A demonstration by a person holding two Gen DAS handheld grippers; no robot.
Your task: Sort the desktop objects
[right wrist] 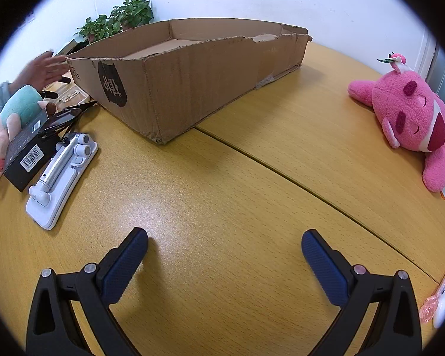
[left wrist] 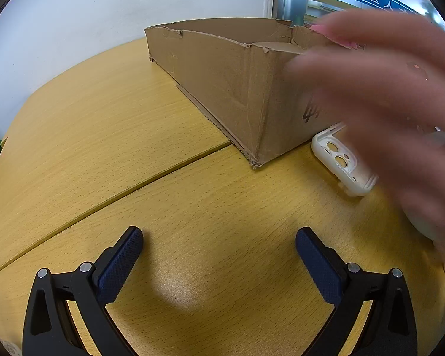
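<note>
A long open cardboard box (left wrist: 222,89) (right wrist: 192,83) lies across the wooden table (left wrist: 192,207) (right wrist: 222,192). My left gripper (left wrist: 219,237) stands open over bare table, short of the box corner. A white phone case (left wrist: 345,163) lies beside the box at right, partly behind a blurred hand (left wrist: 385,103). My right gripper (right wrist: 224,238) is open too, with nothing between its fingers. To its left lie a white folding stand (right wrist: 62,175), a black carton (right wrist: 29,151), sunglasses (right wrist: 65,118) and a pastel plush (right wrist: 12,115). A pink plush bear (right wrist: 412,124) lies at far right.
A pink spoon (right wrist: 439,293) on something white rests at the table's right edge. A hand (right wrist: 44,68) hovers by the box's left end, above a beige tray (right wrist: 71,96). Potted plants (right wrist: 118,19) stand behind the box. A seam runs across the tabletop.
</note>
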